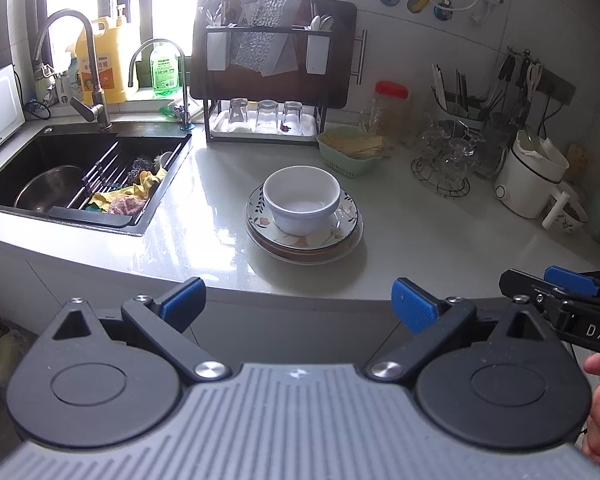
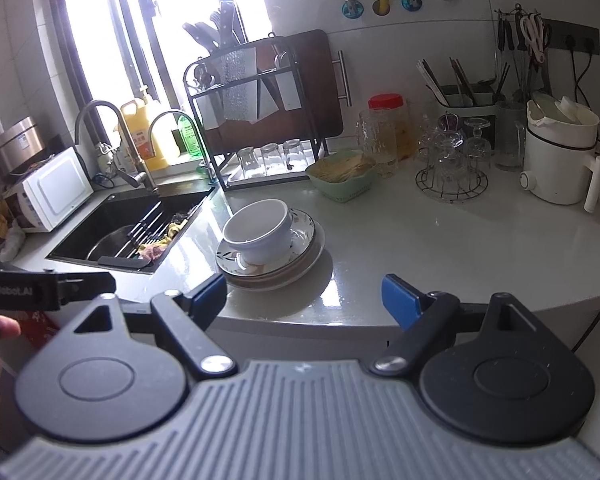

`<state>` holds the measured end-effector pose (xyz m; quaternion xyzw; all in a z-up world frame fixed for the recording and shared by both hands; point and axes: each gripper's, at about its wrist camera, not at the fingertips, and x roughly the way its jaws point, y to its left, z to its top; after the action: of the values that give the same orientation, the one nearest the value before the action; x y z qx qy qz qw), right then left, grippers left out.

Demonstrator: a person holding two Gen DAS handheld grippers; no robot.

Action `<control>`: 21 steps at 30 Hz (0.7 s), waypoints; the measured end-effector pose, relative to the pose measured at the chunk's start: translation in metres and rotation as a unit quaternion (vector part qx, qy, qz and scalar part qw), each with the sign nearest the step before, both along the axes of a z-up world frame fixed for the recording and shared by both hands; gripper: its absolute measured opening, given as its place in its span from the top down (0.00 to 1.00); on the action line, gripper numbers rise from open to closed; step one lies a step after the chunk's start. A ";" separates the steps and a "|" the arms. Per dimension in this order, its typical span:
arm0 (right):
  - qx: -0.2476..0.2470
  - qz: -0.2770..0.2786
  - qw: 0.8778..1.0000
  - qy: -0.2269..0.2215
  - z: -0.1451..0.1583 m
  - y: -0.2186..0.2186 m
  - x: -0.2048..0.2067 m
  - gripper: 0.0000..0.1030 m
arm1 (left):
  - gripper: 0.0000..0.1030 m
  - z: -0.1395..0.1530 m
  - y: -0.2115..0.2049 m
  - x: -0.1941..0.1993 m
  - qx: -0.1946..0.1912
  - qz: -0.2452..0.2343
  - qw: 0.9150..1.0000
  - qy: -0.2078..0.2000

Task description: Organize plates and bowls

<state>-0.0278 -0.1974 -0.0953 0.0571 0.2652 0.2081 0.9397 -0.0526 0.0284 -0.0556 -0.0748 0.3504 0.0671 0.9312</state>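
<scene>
While bowl point(image 1: 302, 199) sits on plates point(image 1: 342, 240) | sink point(image 1: 28, 168): pot point(image 1: 46, 190), cloths point(image 1: 134, 196)

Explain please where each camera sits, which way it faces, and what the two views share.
Left wrist: on the left hand-held gripper, open, facing the white bowl on stacked plates; the right hand-held gripper and fingers show at right.
Right wrist: on the right one, open, same direction; a thumb shows at left.
Shared: bowl, plates, sink, rack.
</scene>
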 end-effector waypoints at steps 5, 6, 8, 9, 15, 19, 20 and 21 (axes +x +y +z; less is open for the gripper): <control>-0.001 0.003 1.000 0.002 -0.001 0.003 0.001 0.17 | 0.02 0.000 0.001 0.001 0.004 0.002 1.000 0.001; 0.000 0.002 1.000 0.002 -0.001 0.003 0.002 0.17 | 0.02 0.000 0.002 0.001 0.004 0.004 1.000 0.001; 0.001 0.000 1.000 0.002 0.000 0.003 0.003 0.17 | 0.02 0.000 0.002 0.003 0.002 0.006 1.000 0.003; 0.002 -0.001 1.000 0.003 0.000 0.003 0.003 0.17 | 0.02 -0.001 0.002 0.003 0.002 0.006 1.000 0.004; 0.004 -0.008 1.000 0.006 -0.002 0.001 0.003 0.17 | 0.02 0.000 0.002 0.006 0.002 0.013 1.000 0.007; 0.004 -0.010 1.000 0.009 -0.002 0.001 0.003 0.17 | 0.02 0.001 0.000 0.005 0.001 0.007 1.000 0.008; 0.004 -0.010 1.000 0.010 -0.002 0.001 0.003 0.17 | 0.02 0.000 0.000 0.005 -0.003 0.005 1.000 0.009; 0.004 -0.010 1.000 0.010 -0.002 0.001 0.003 0.17 | 0.02 0.000 0.001 0.005 -0.005 0.004 1.000 0.008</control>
<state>-0.0250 -0.1969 -0.0976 0.0660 0.2728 0.1994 0.9388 -0.0476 0.0290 -0.0552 -0.0801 0.3581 0.0699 0.9276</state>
